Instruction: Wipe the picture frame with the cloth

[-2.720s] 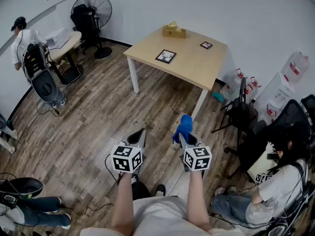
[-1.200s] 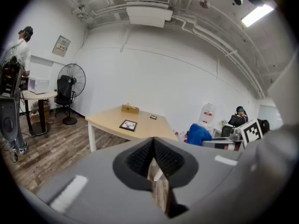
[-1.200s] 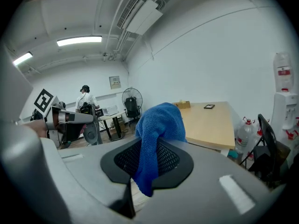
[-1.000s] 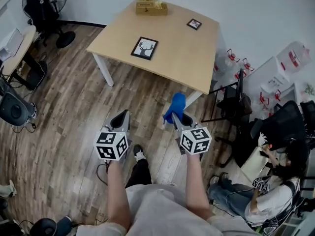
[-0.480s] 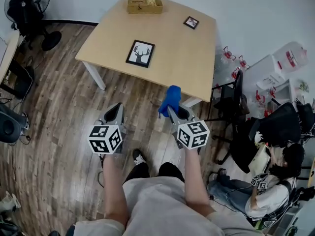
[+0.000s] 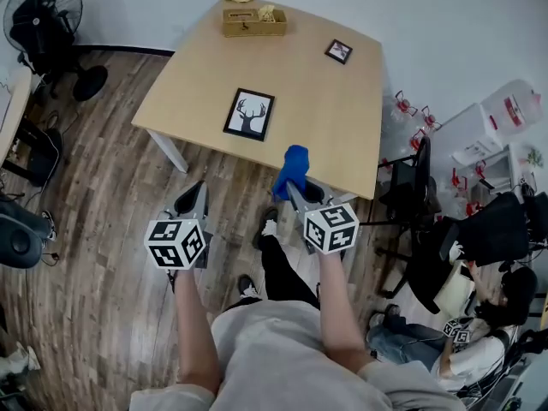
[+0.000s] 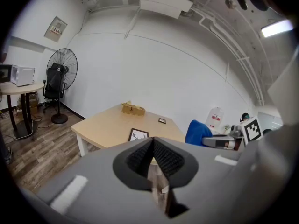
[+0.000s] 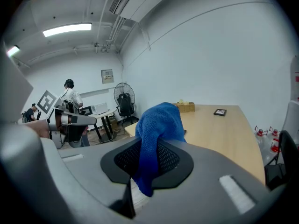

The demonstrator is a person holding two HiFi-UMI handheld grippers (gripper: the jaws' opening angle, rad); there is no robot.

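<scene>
**Person is coming up to the worktop with the cloth, wiping not yet begun**

Compared with a moment ago, the worktop [image 6: 325,110] is lying closer: the right gripper [image 6: 295,193] is now reaching its near edge, so the approach is almost ending, while the picture frame [image 6: 249,114] is lying flat and untouched, well ahead. Only the head view is showing this gap. The right gripper view is showing the fingers pinching the blue cloth [image 8: 156,129], which is hiding the frame there. The left gripper [image 7: 153,155] view is showing its fingers pressed together on nothing.
</scene>
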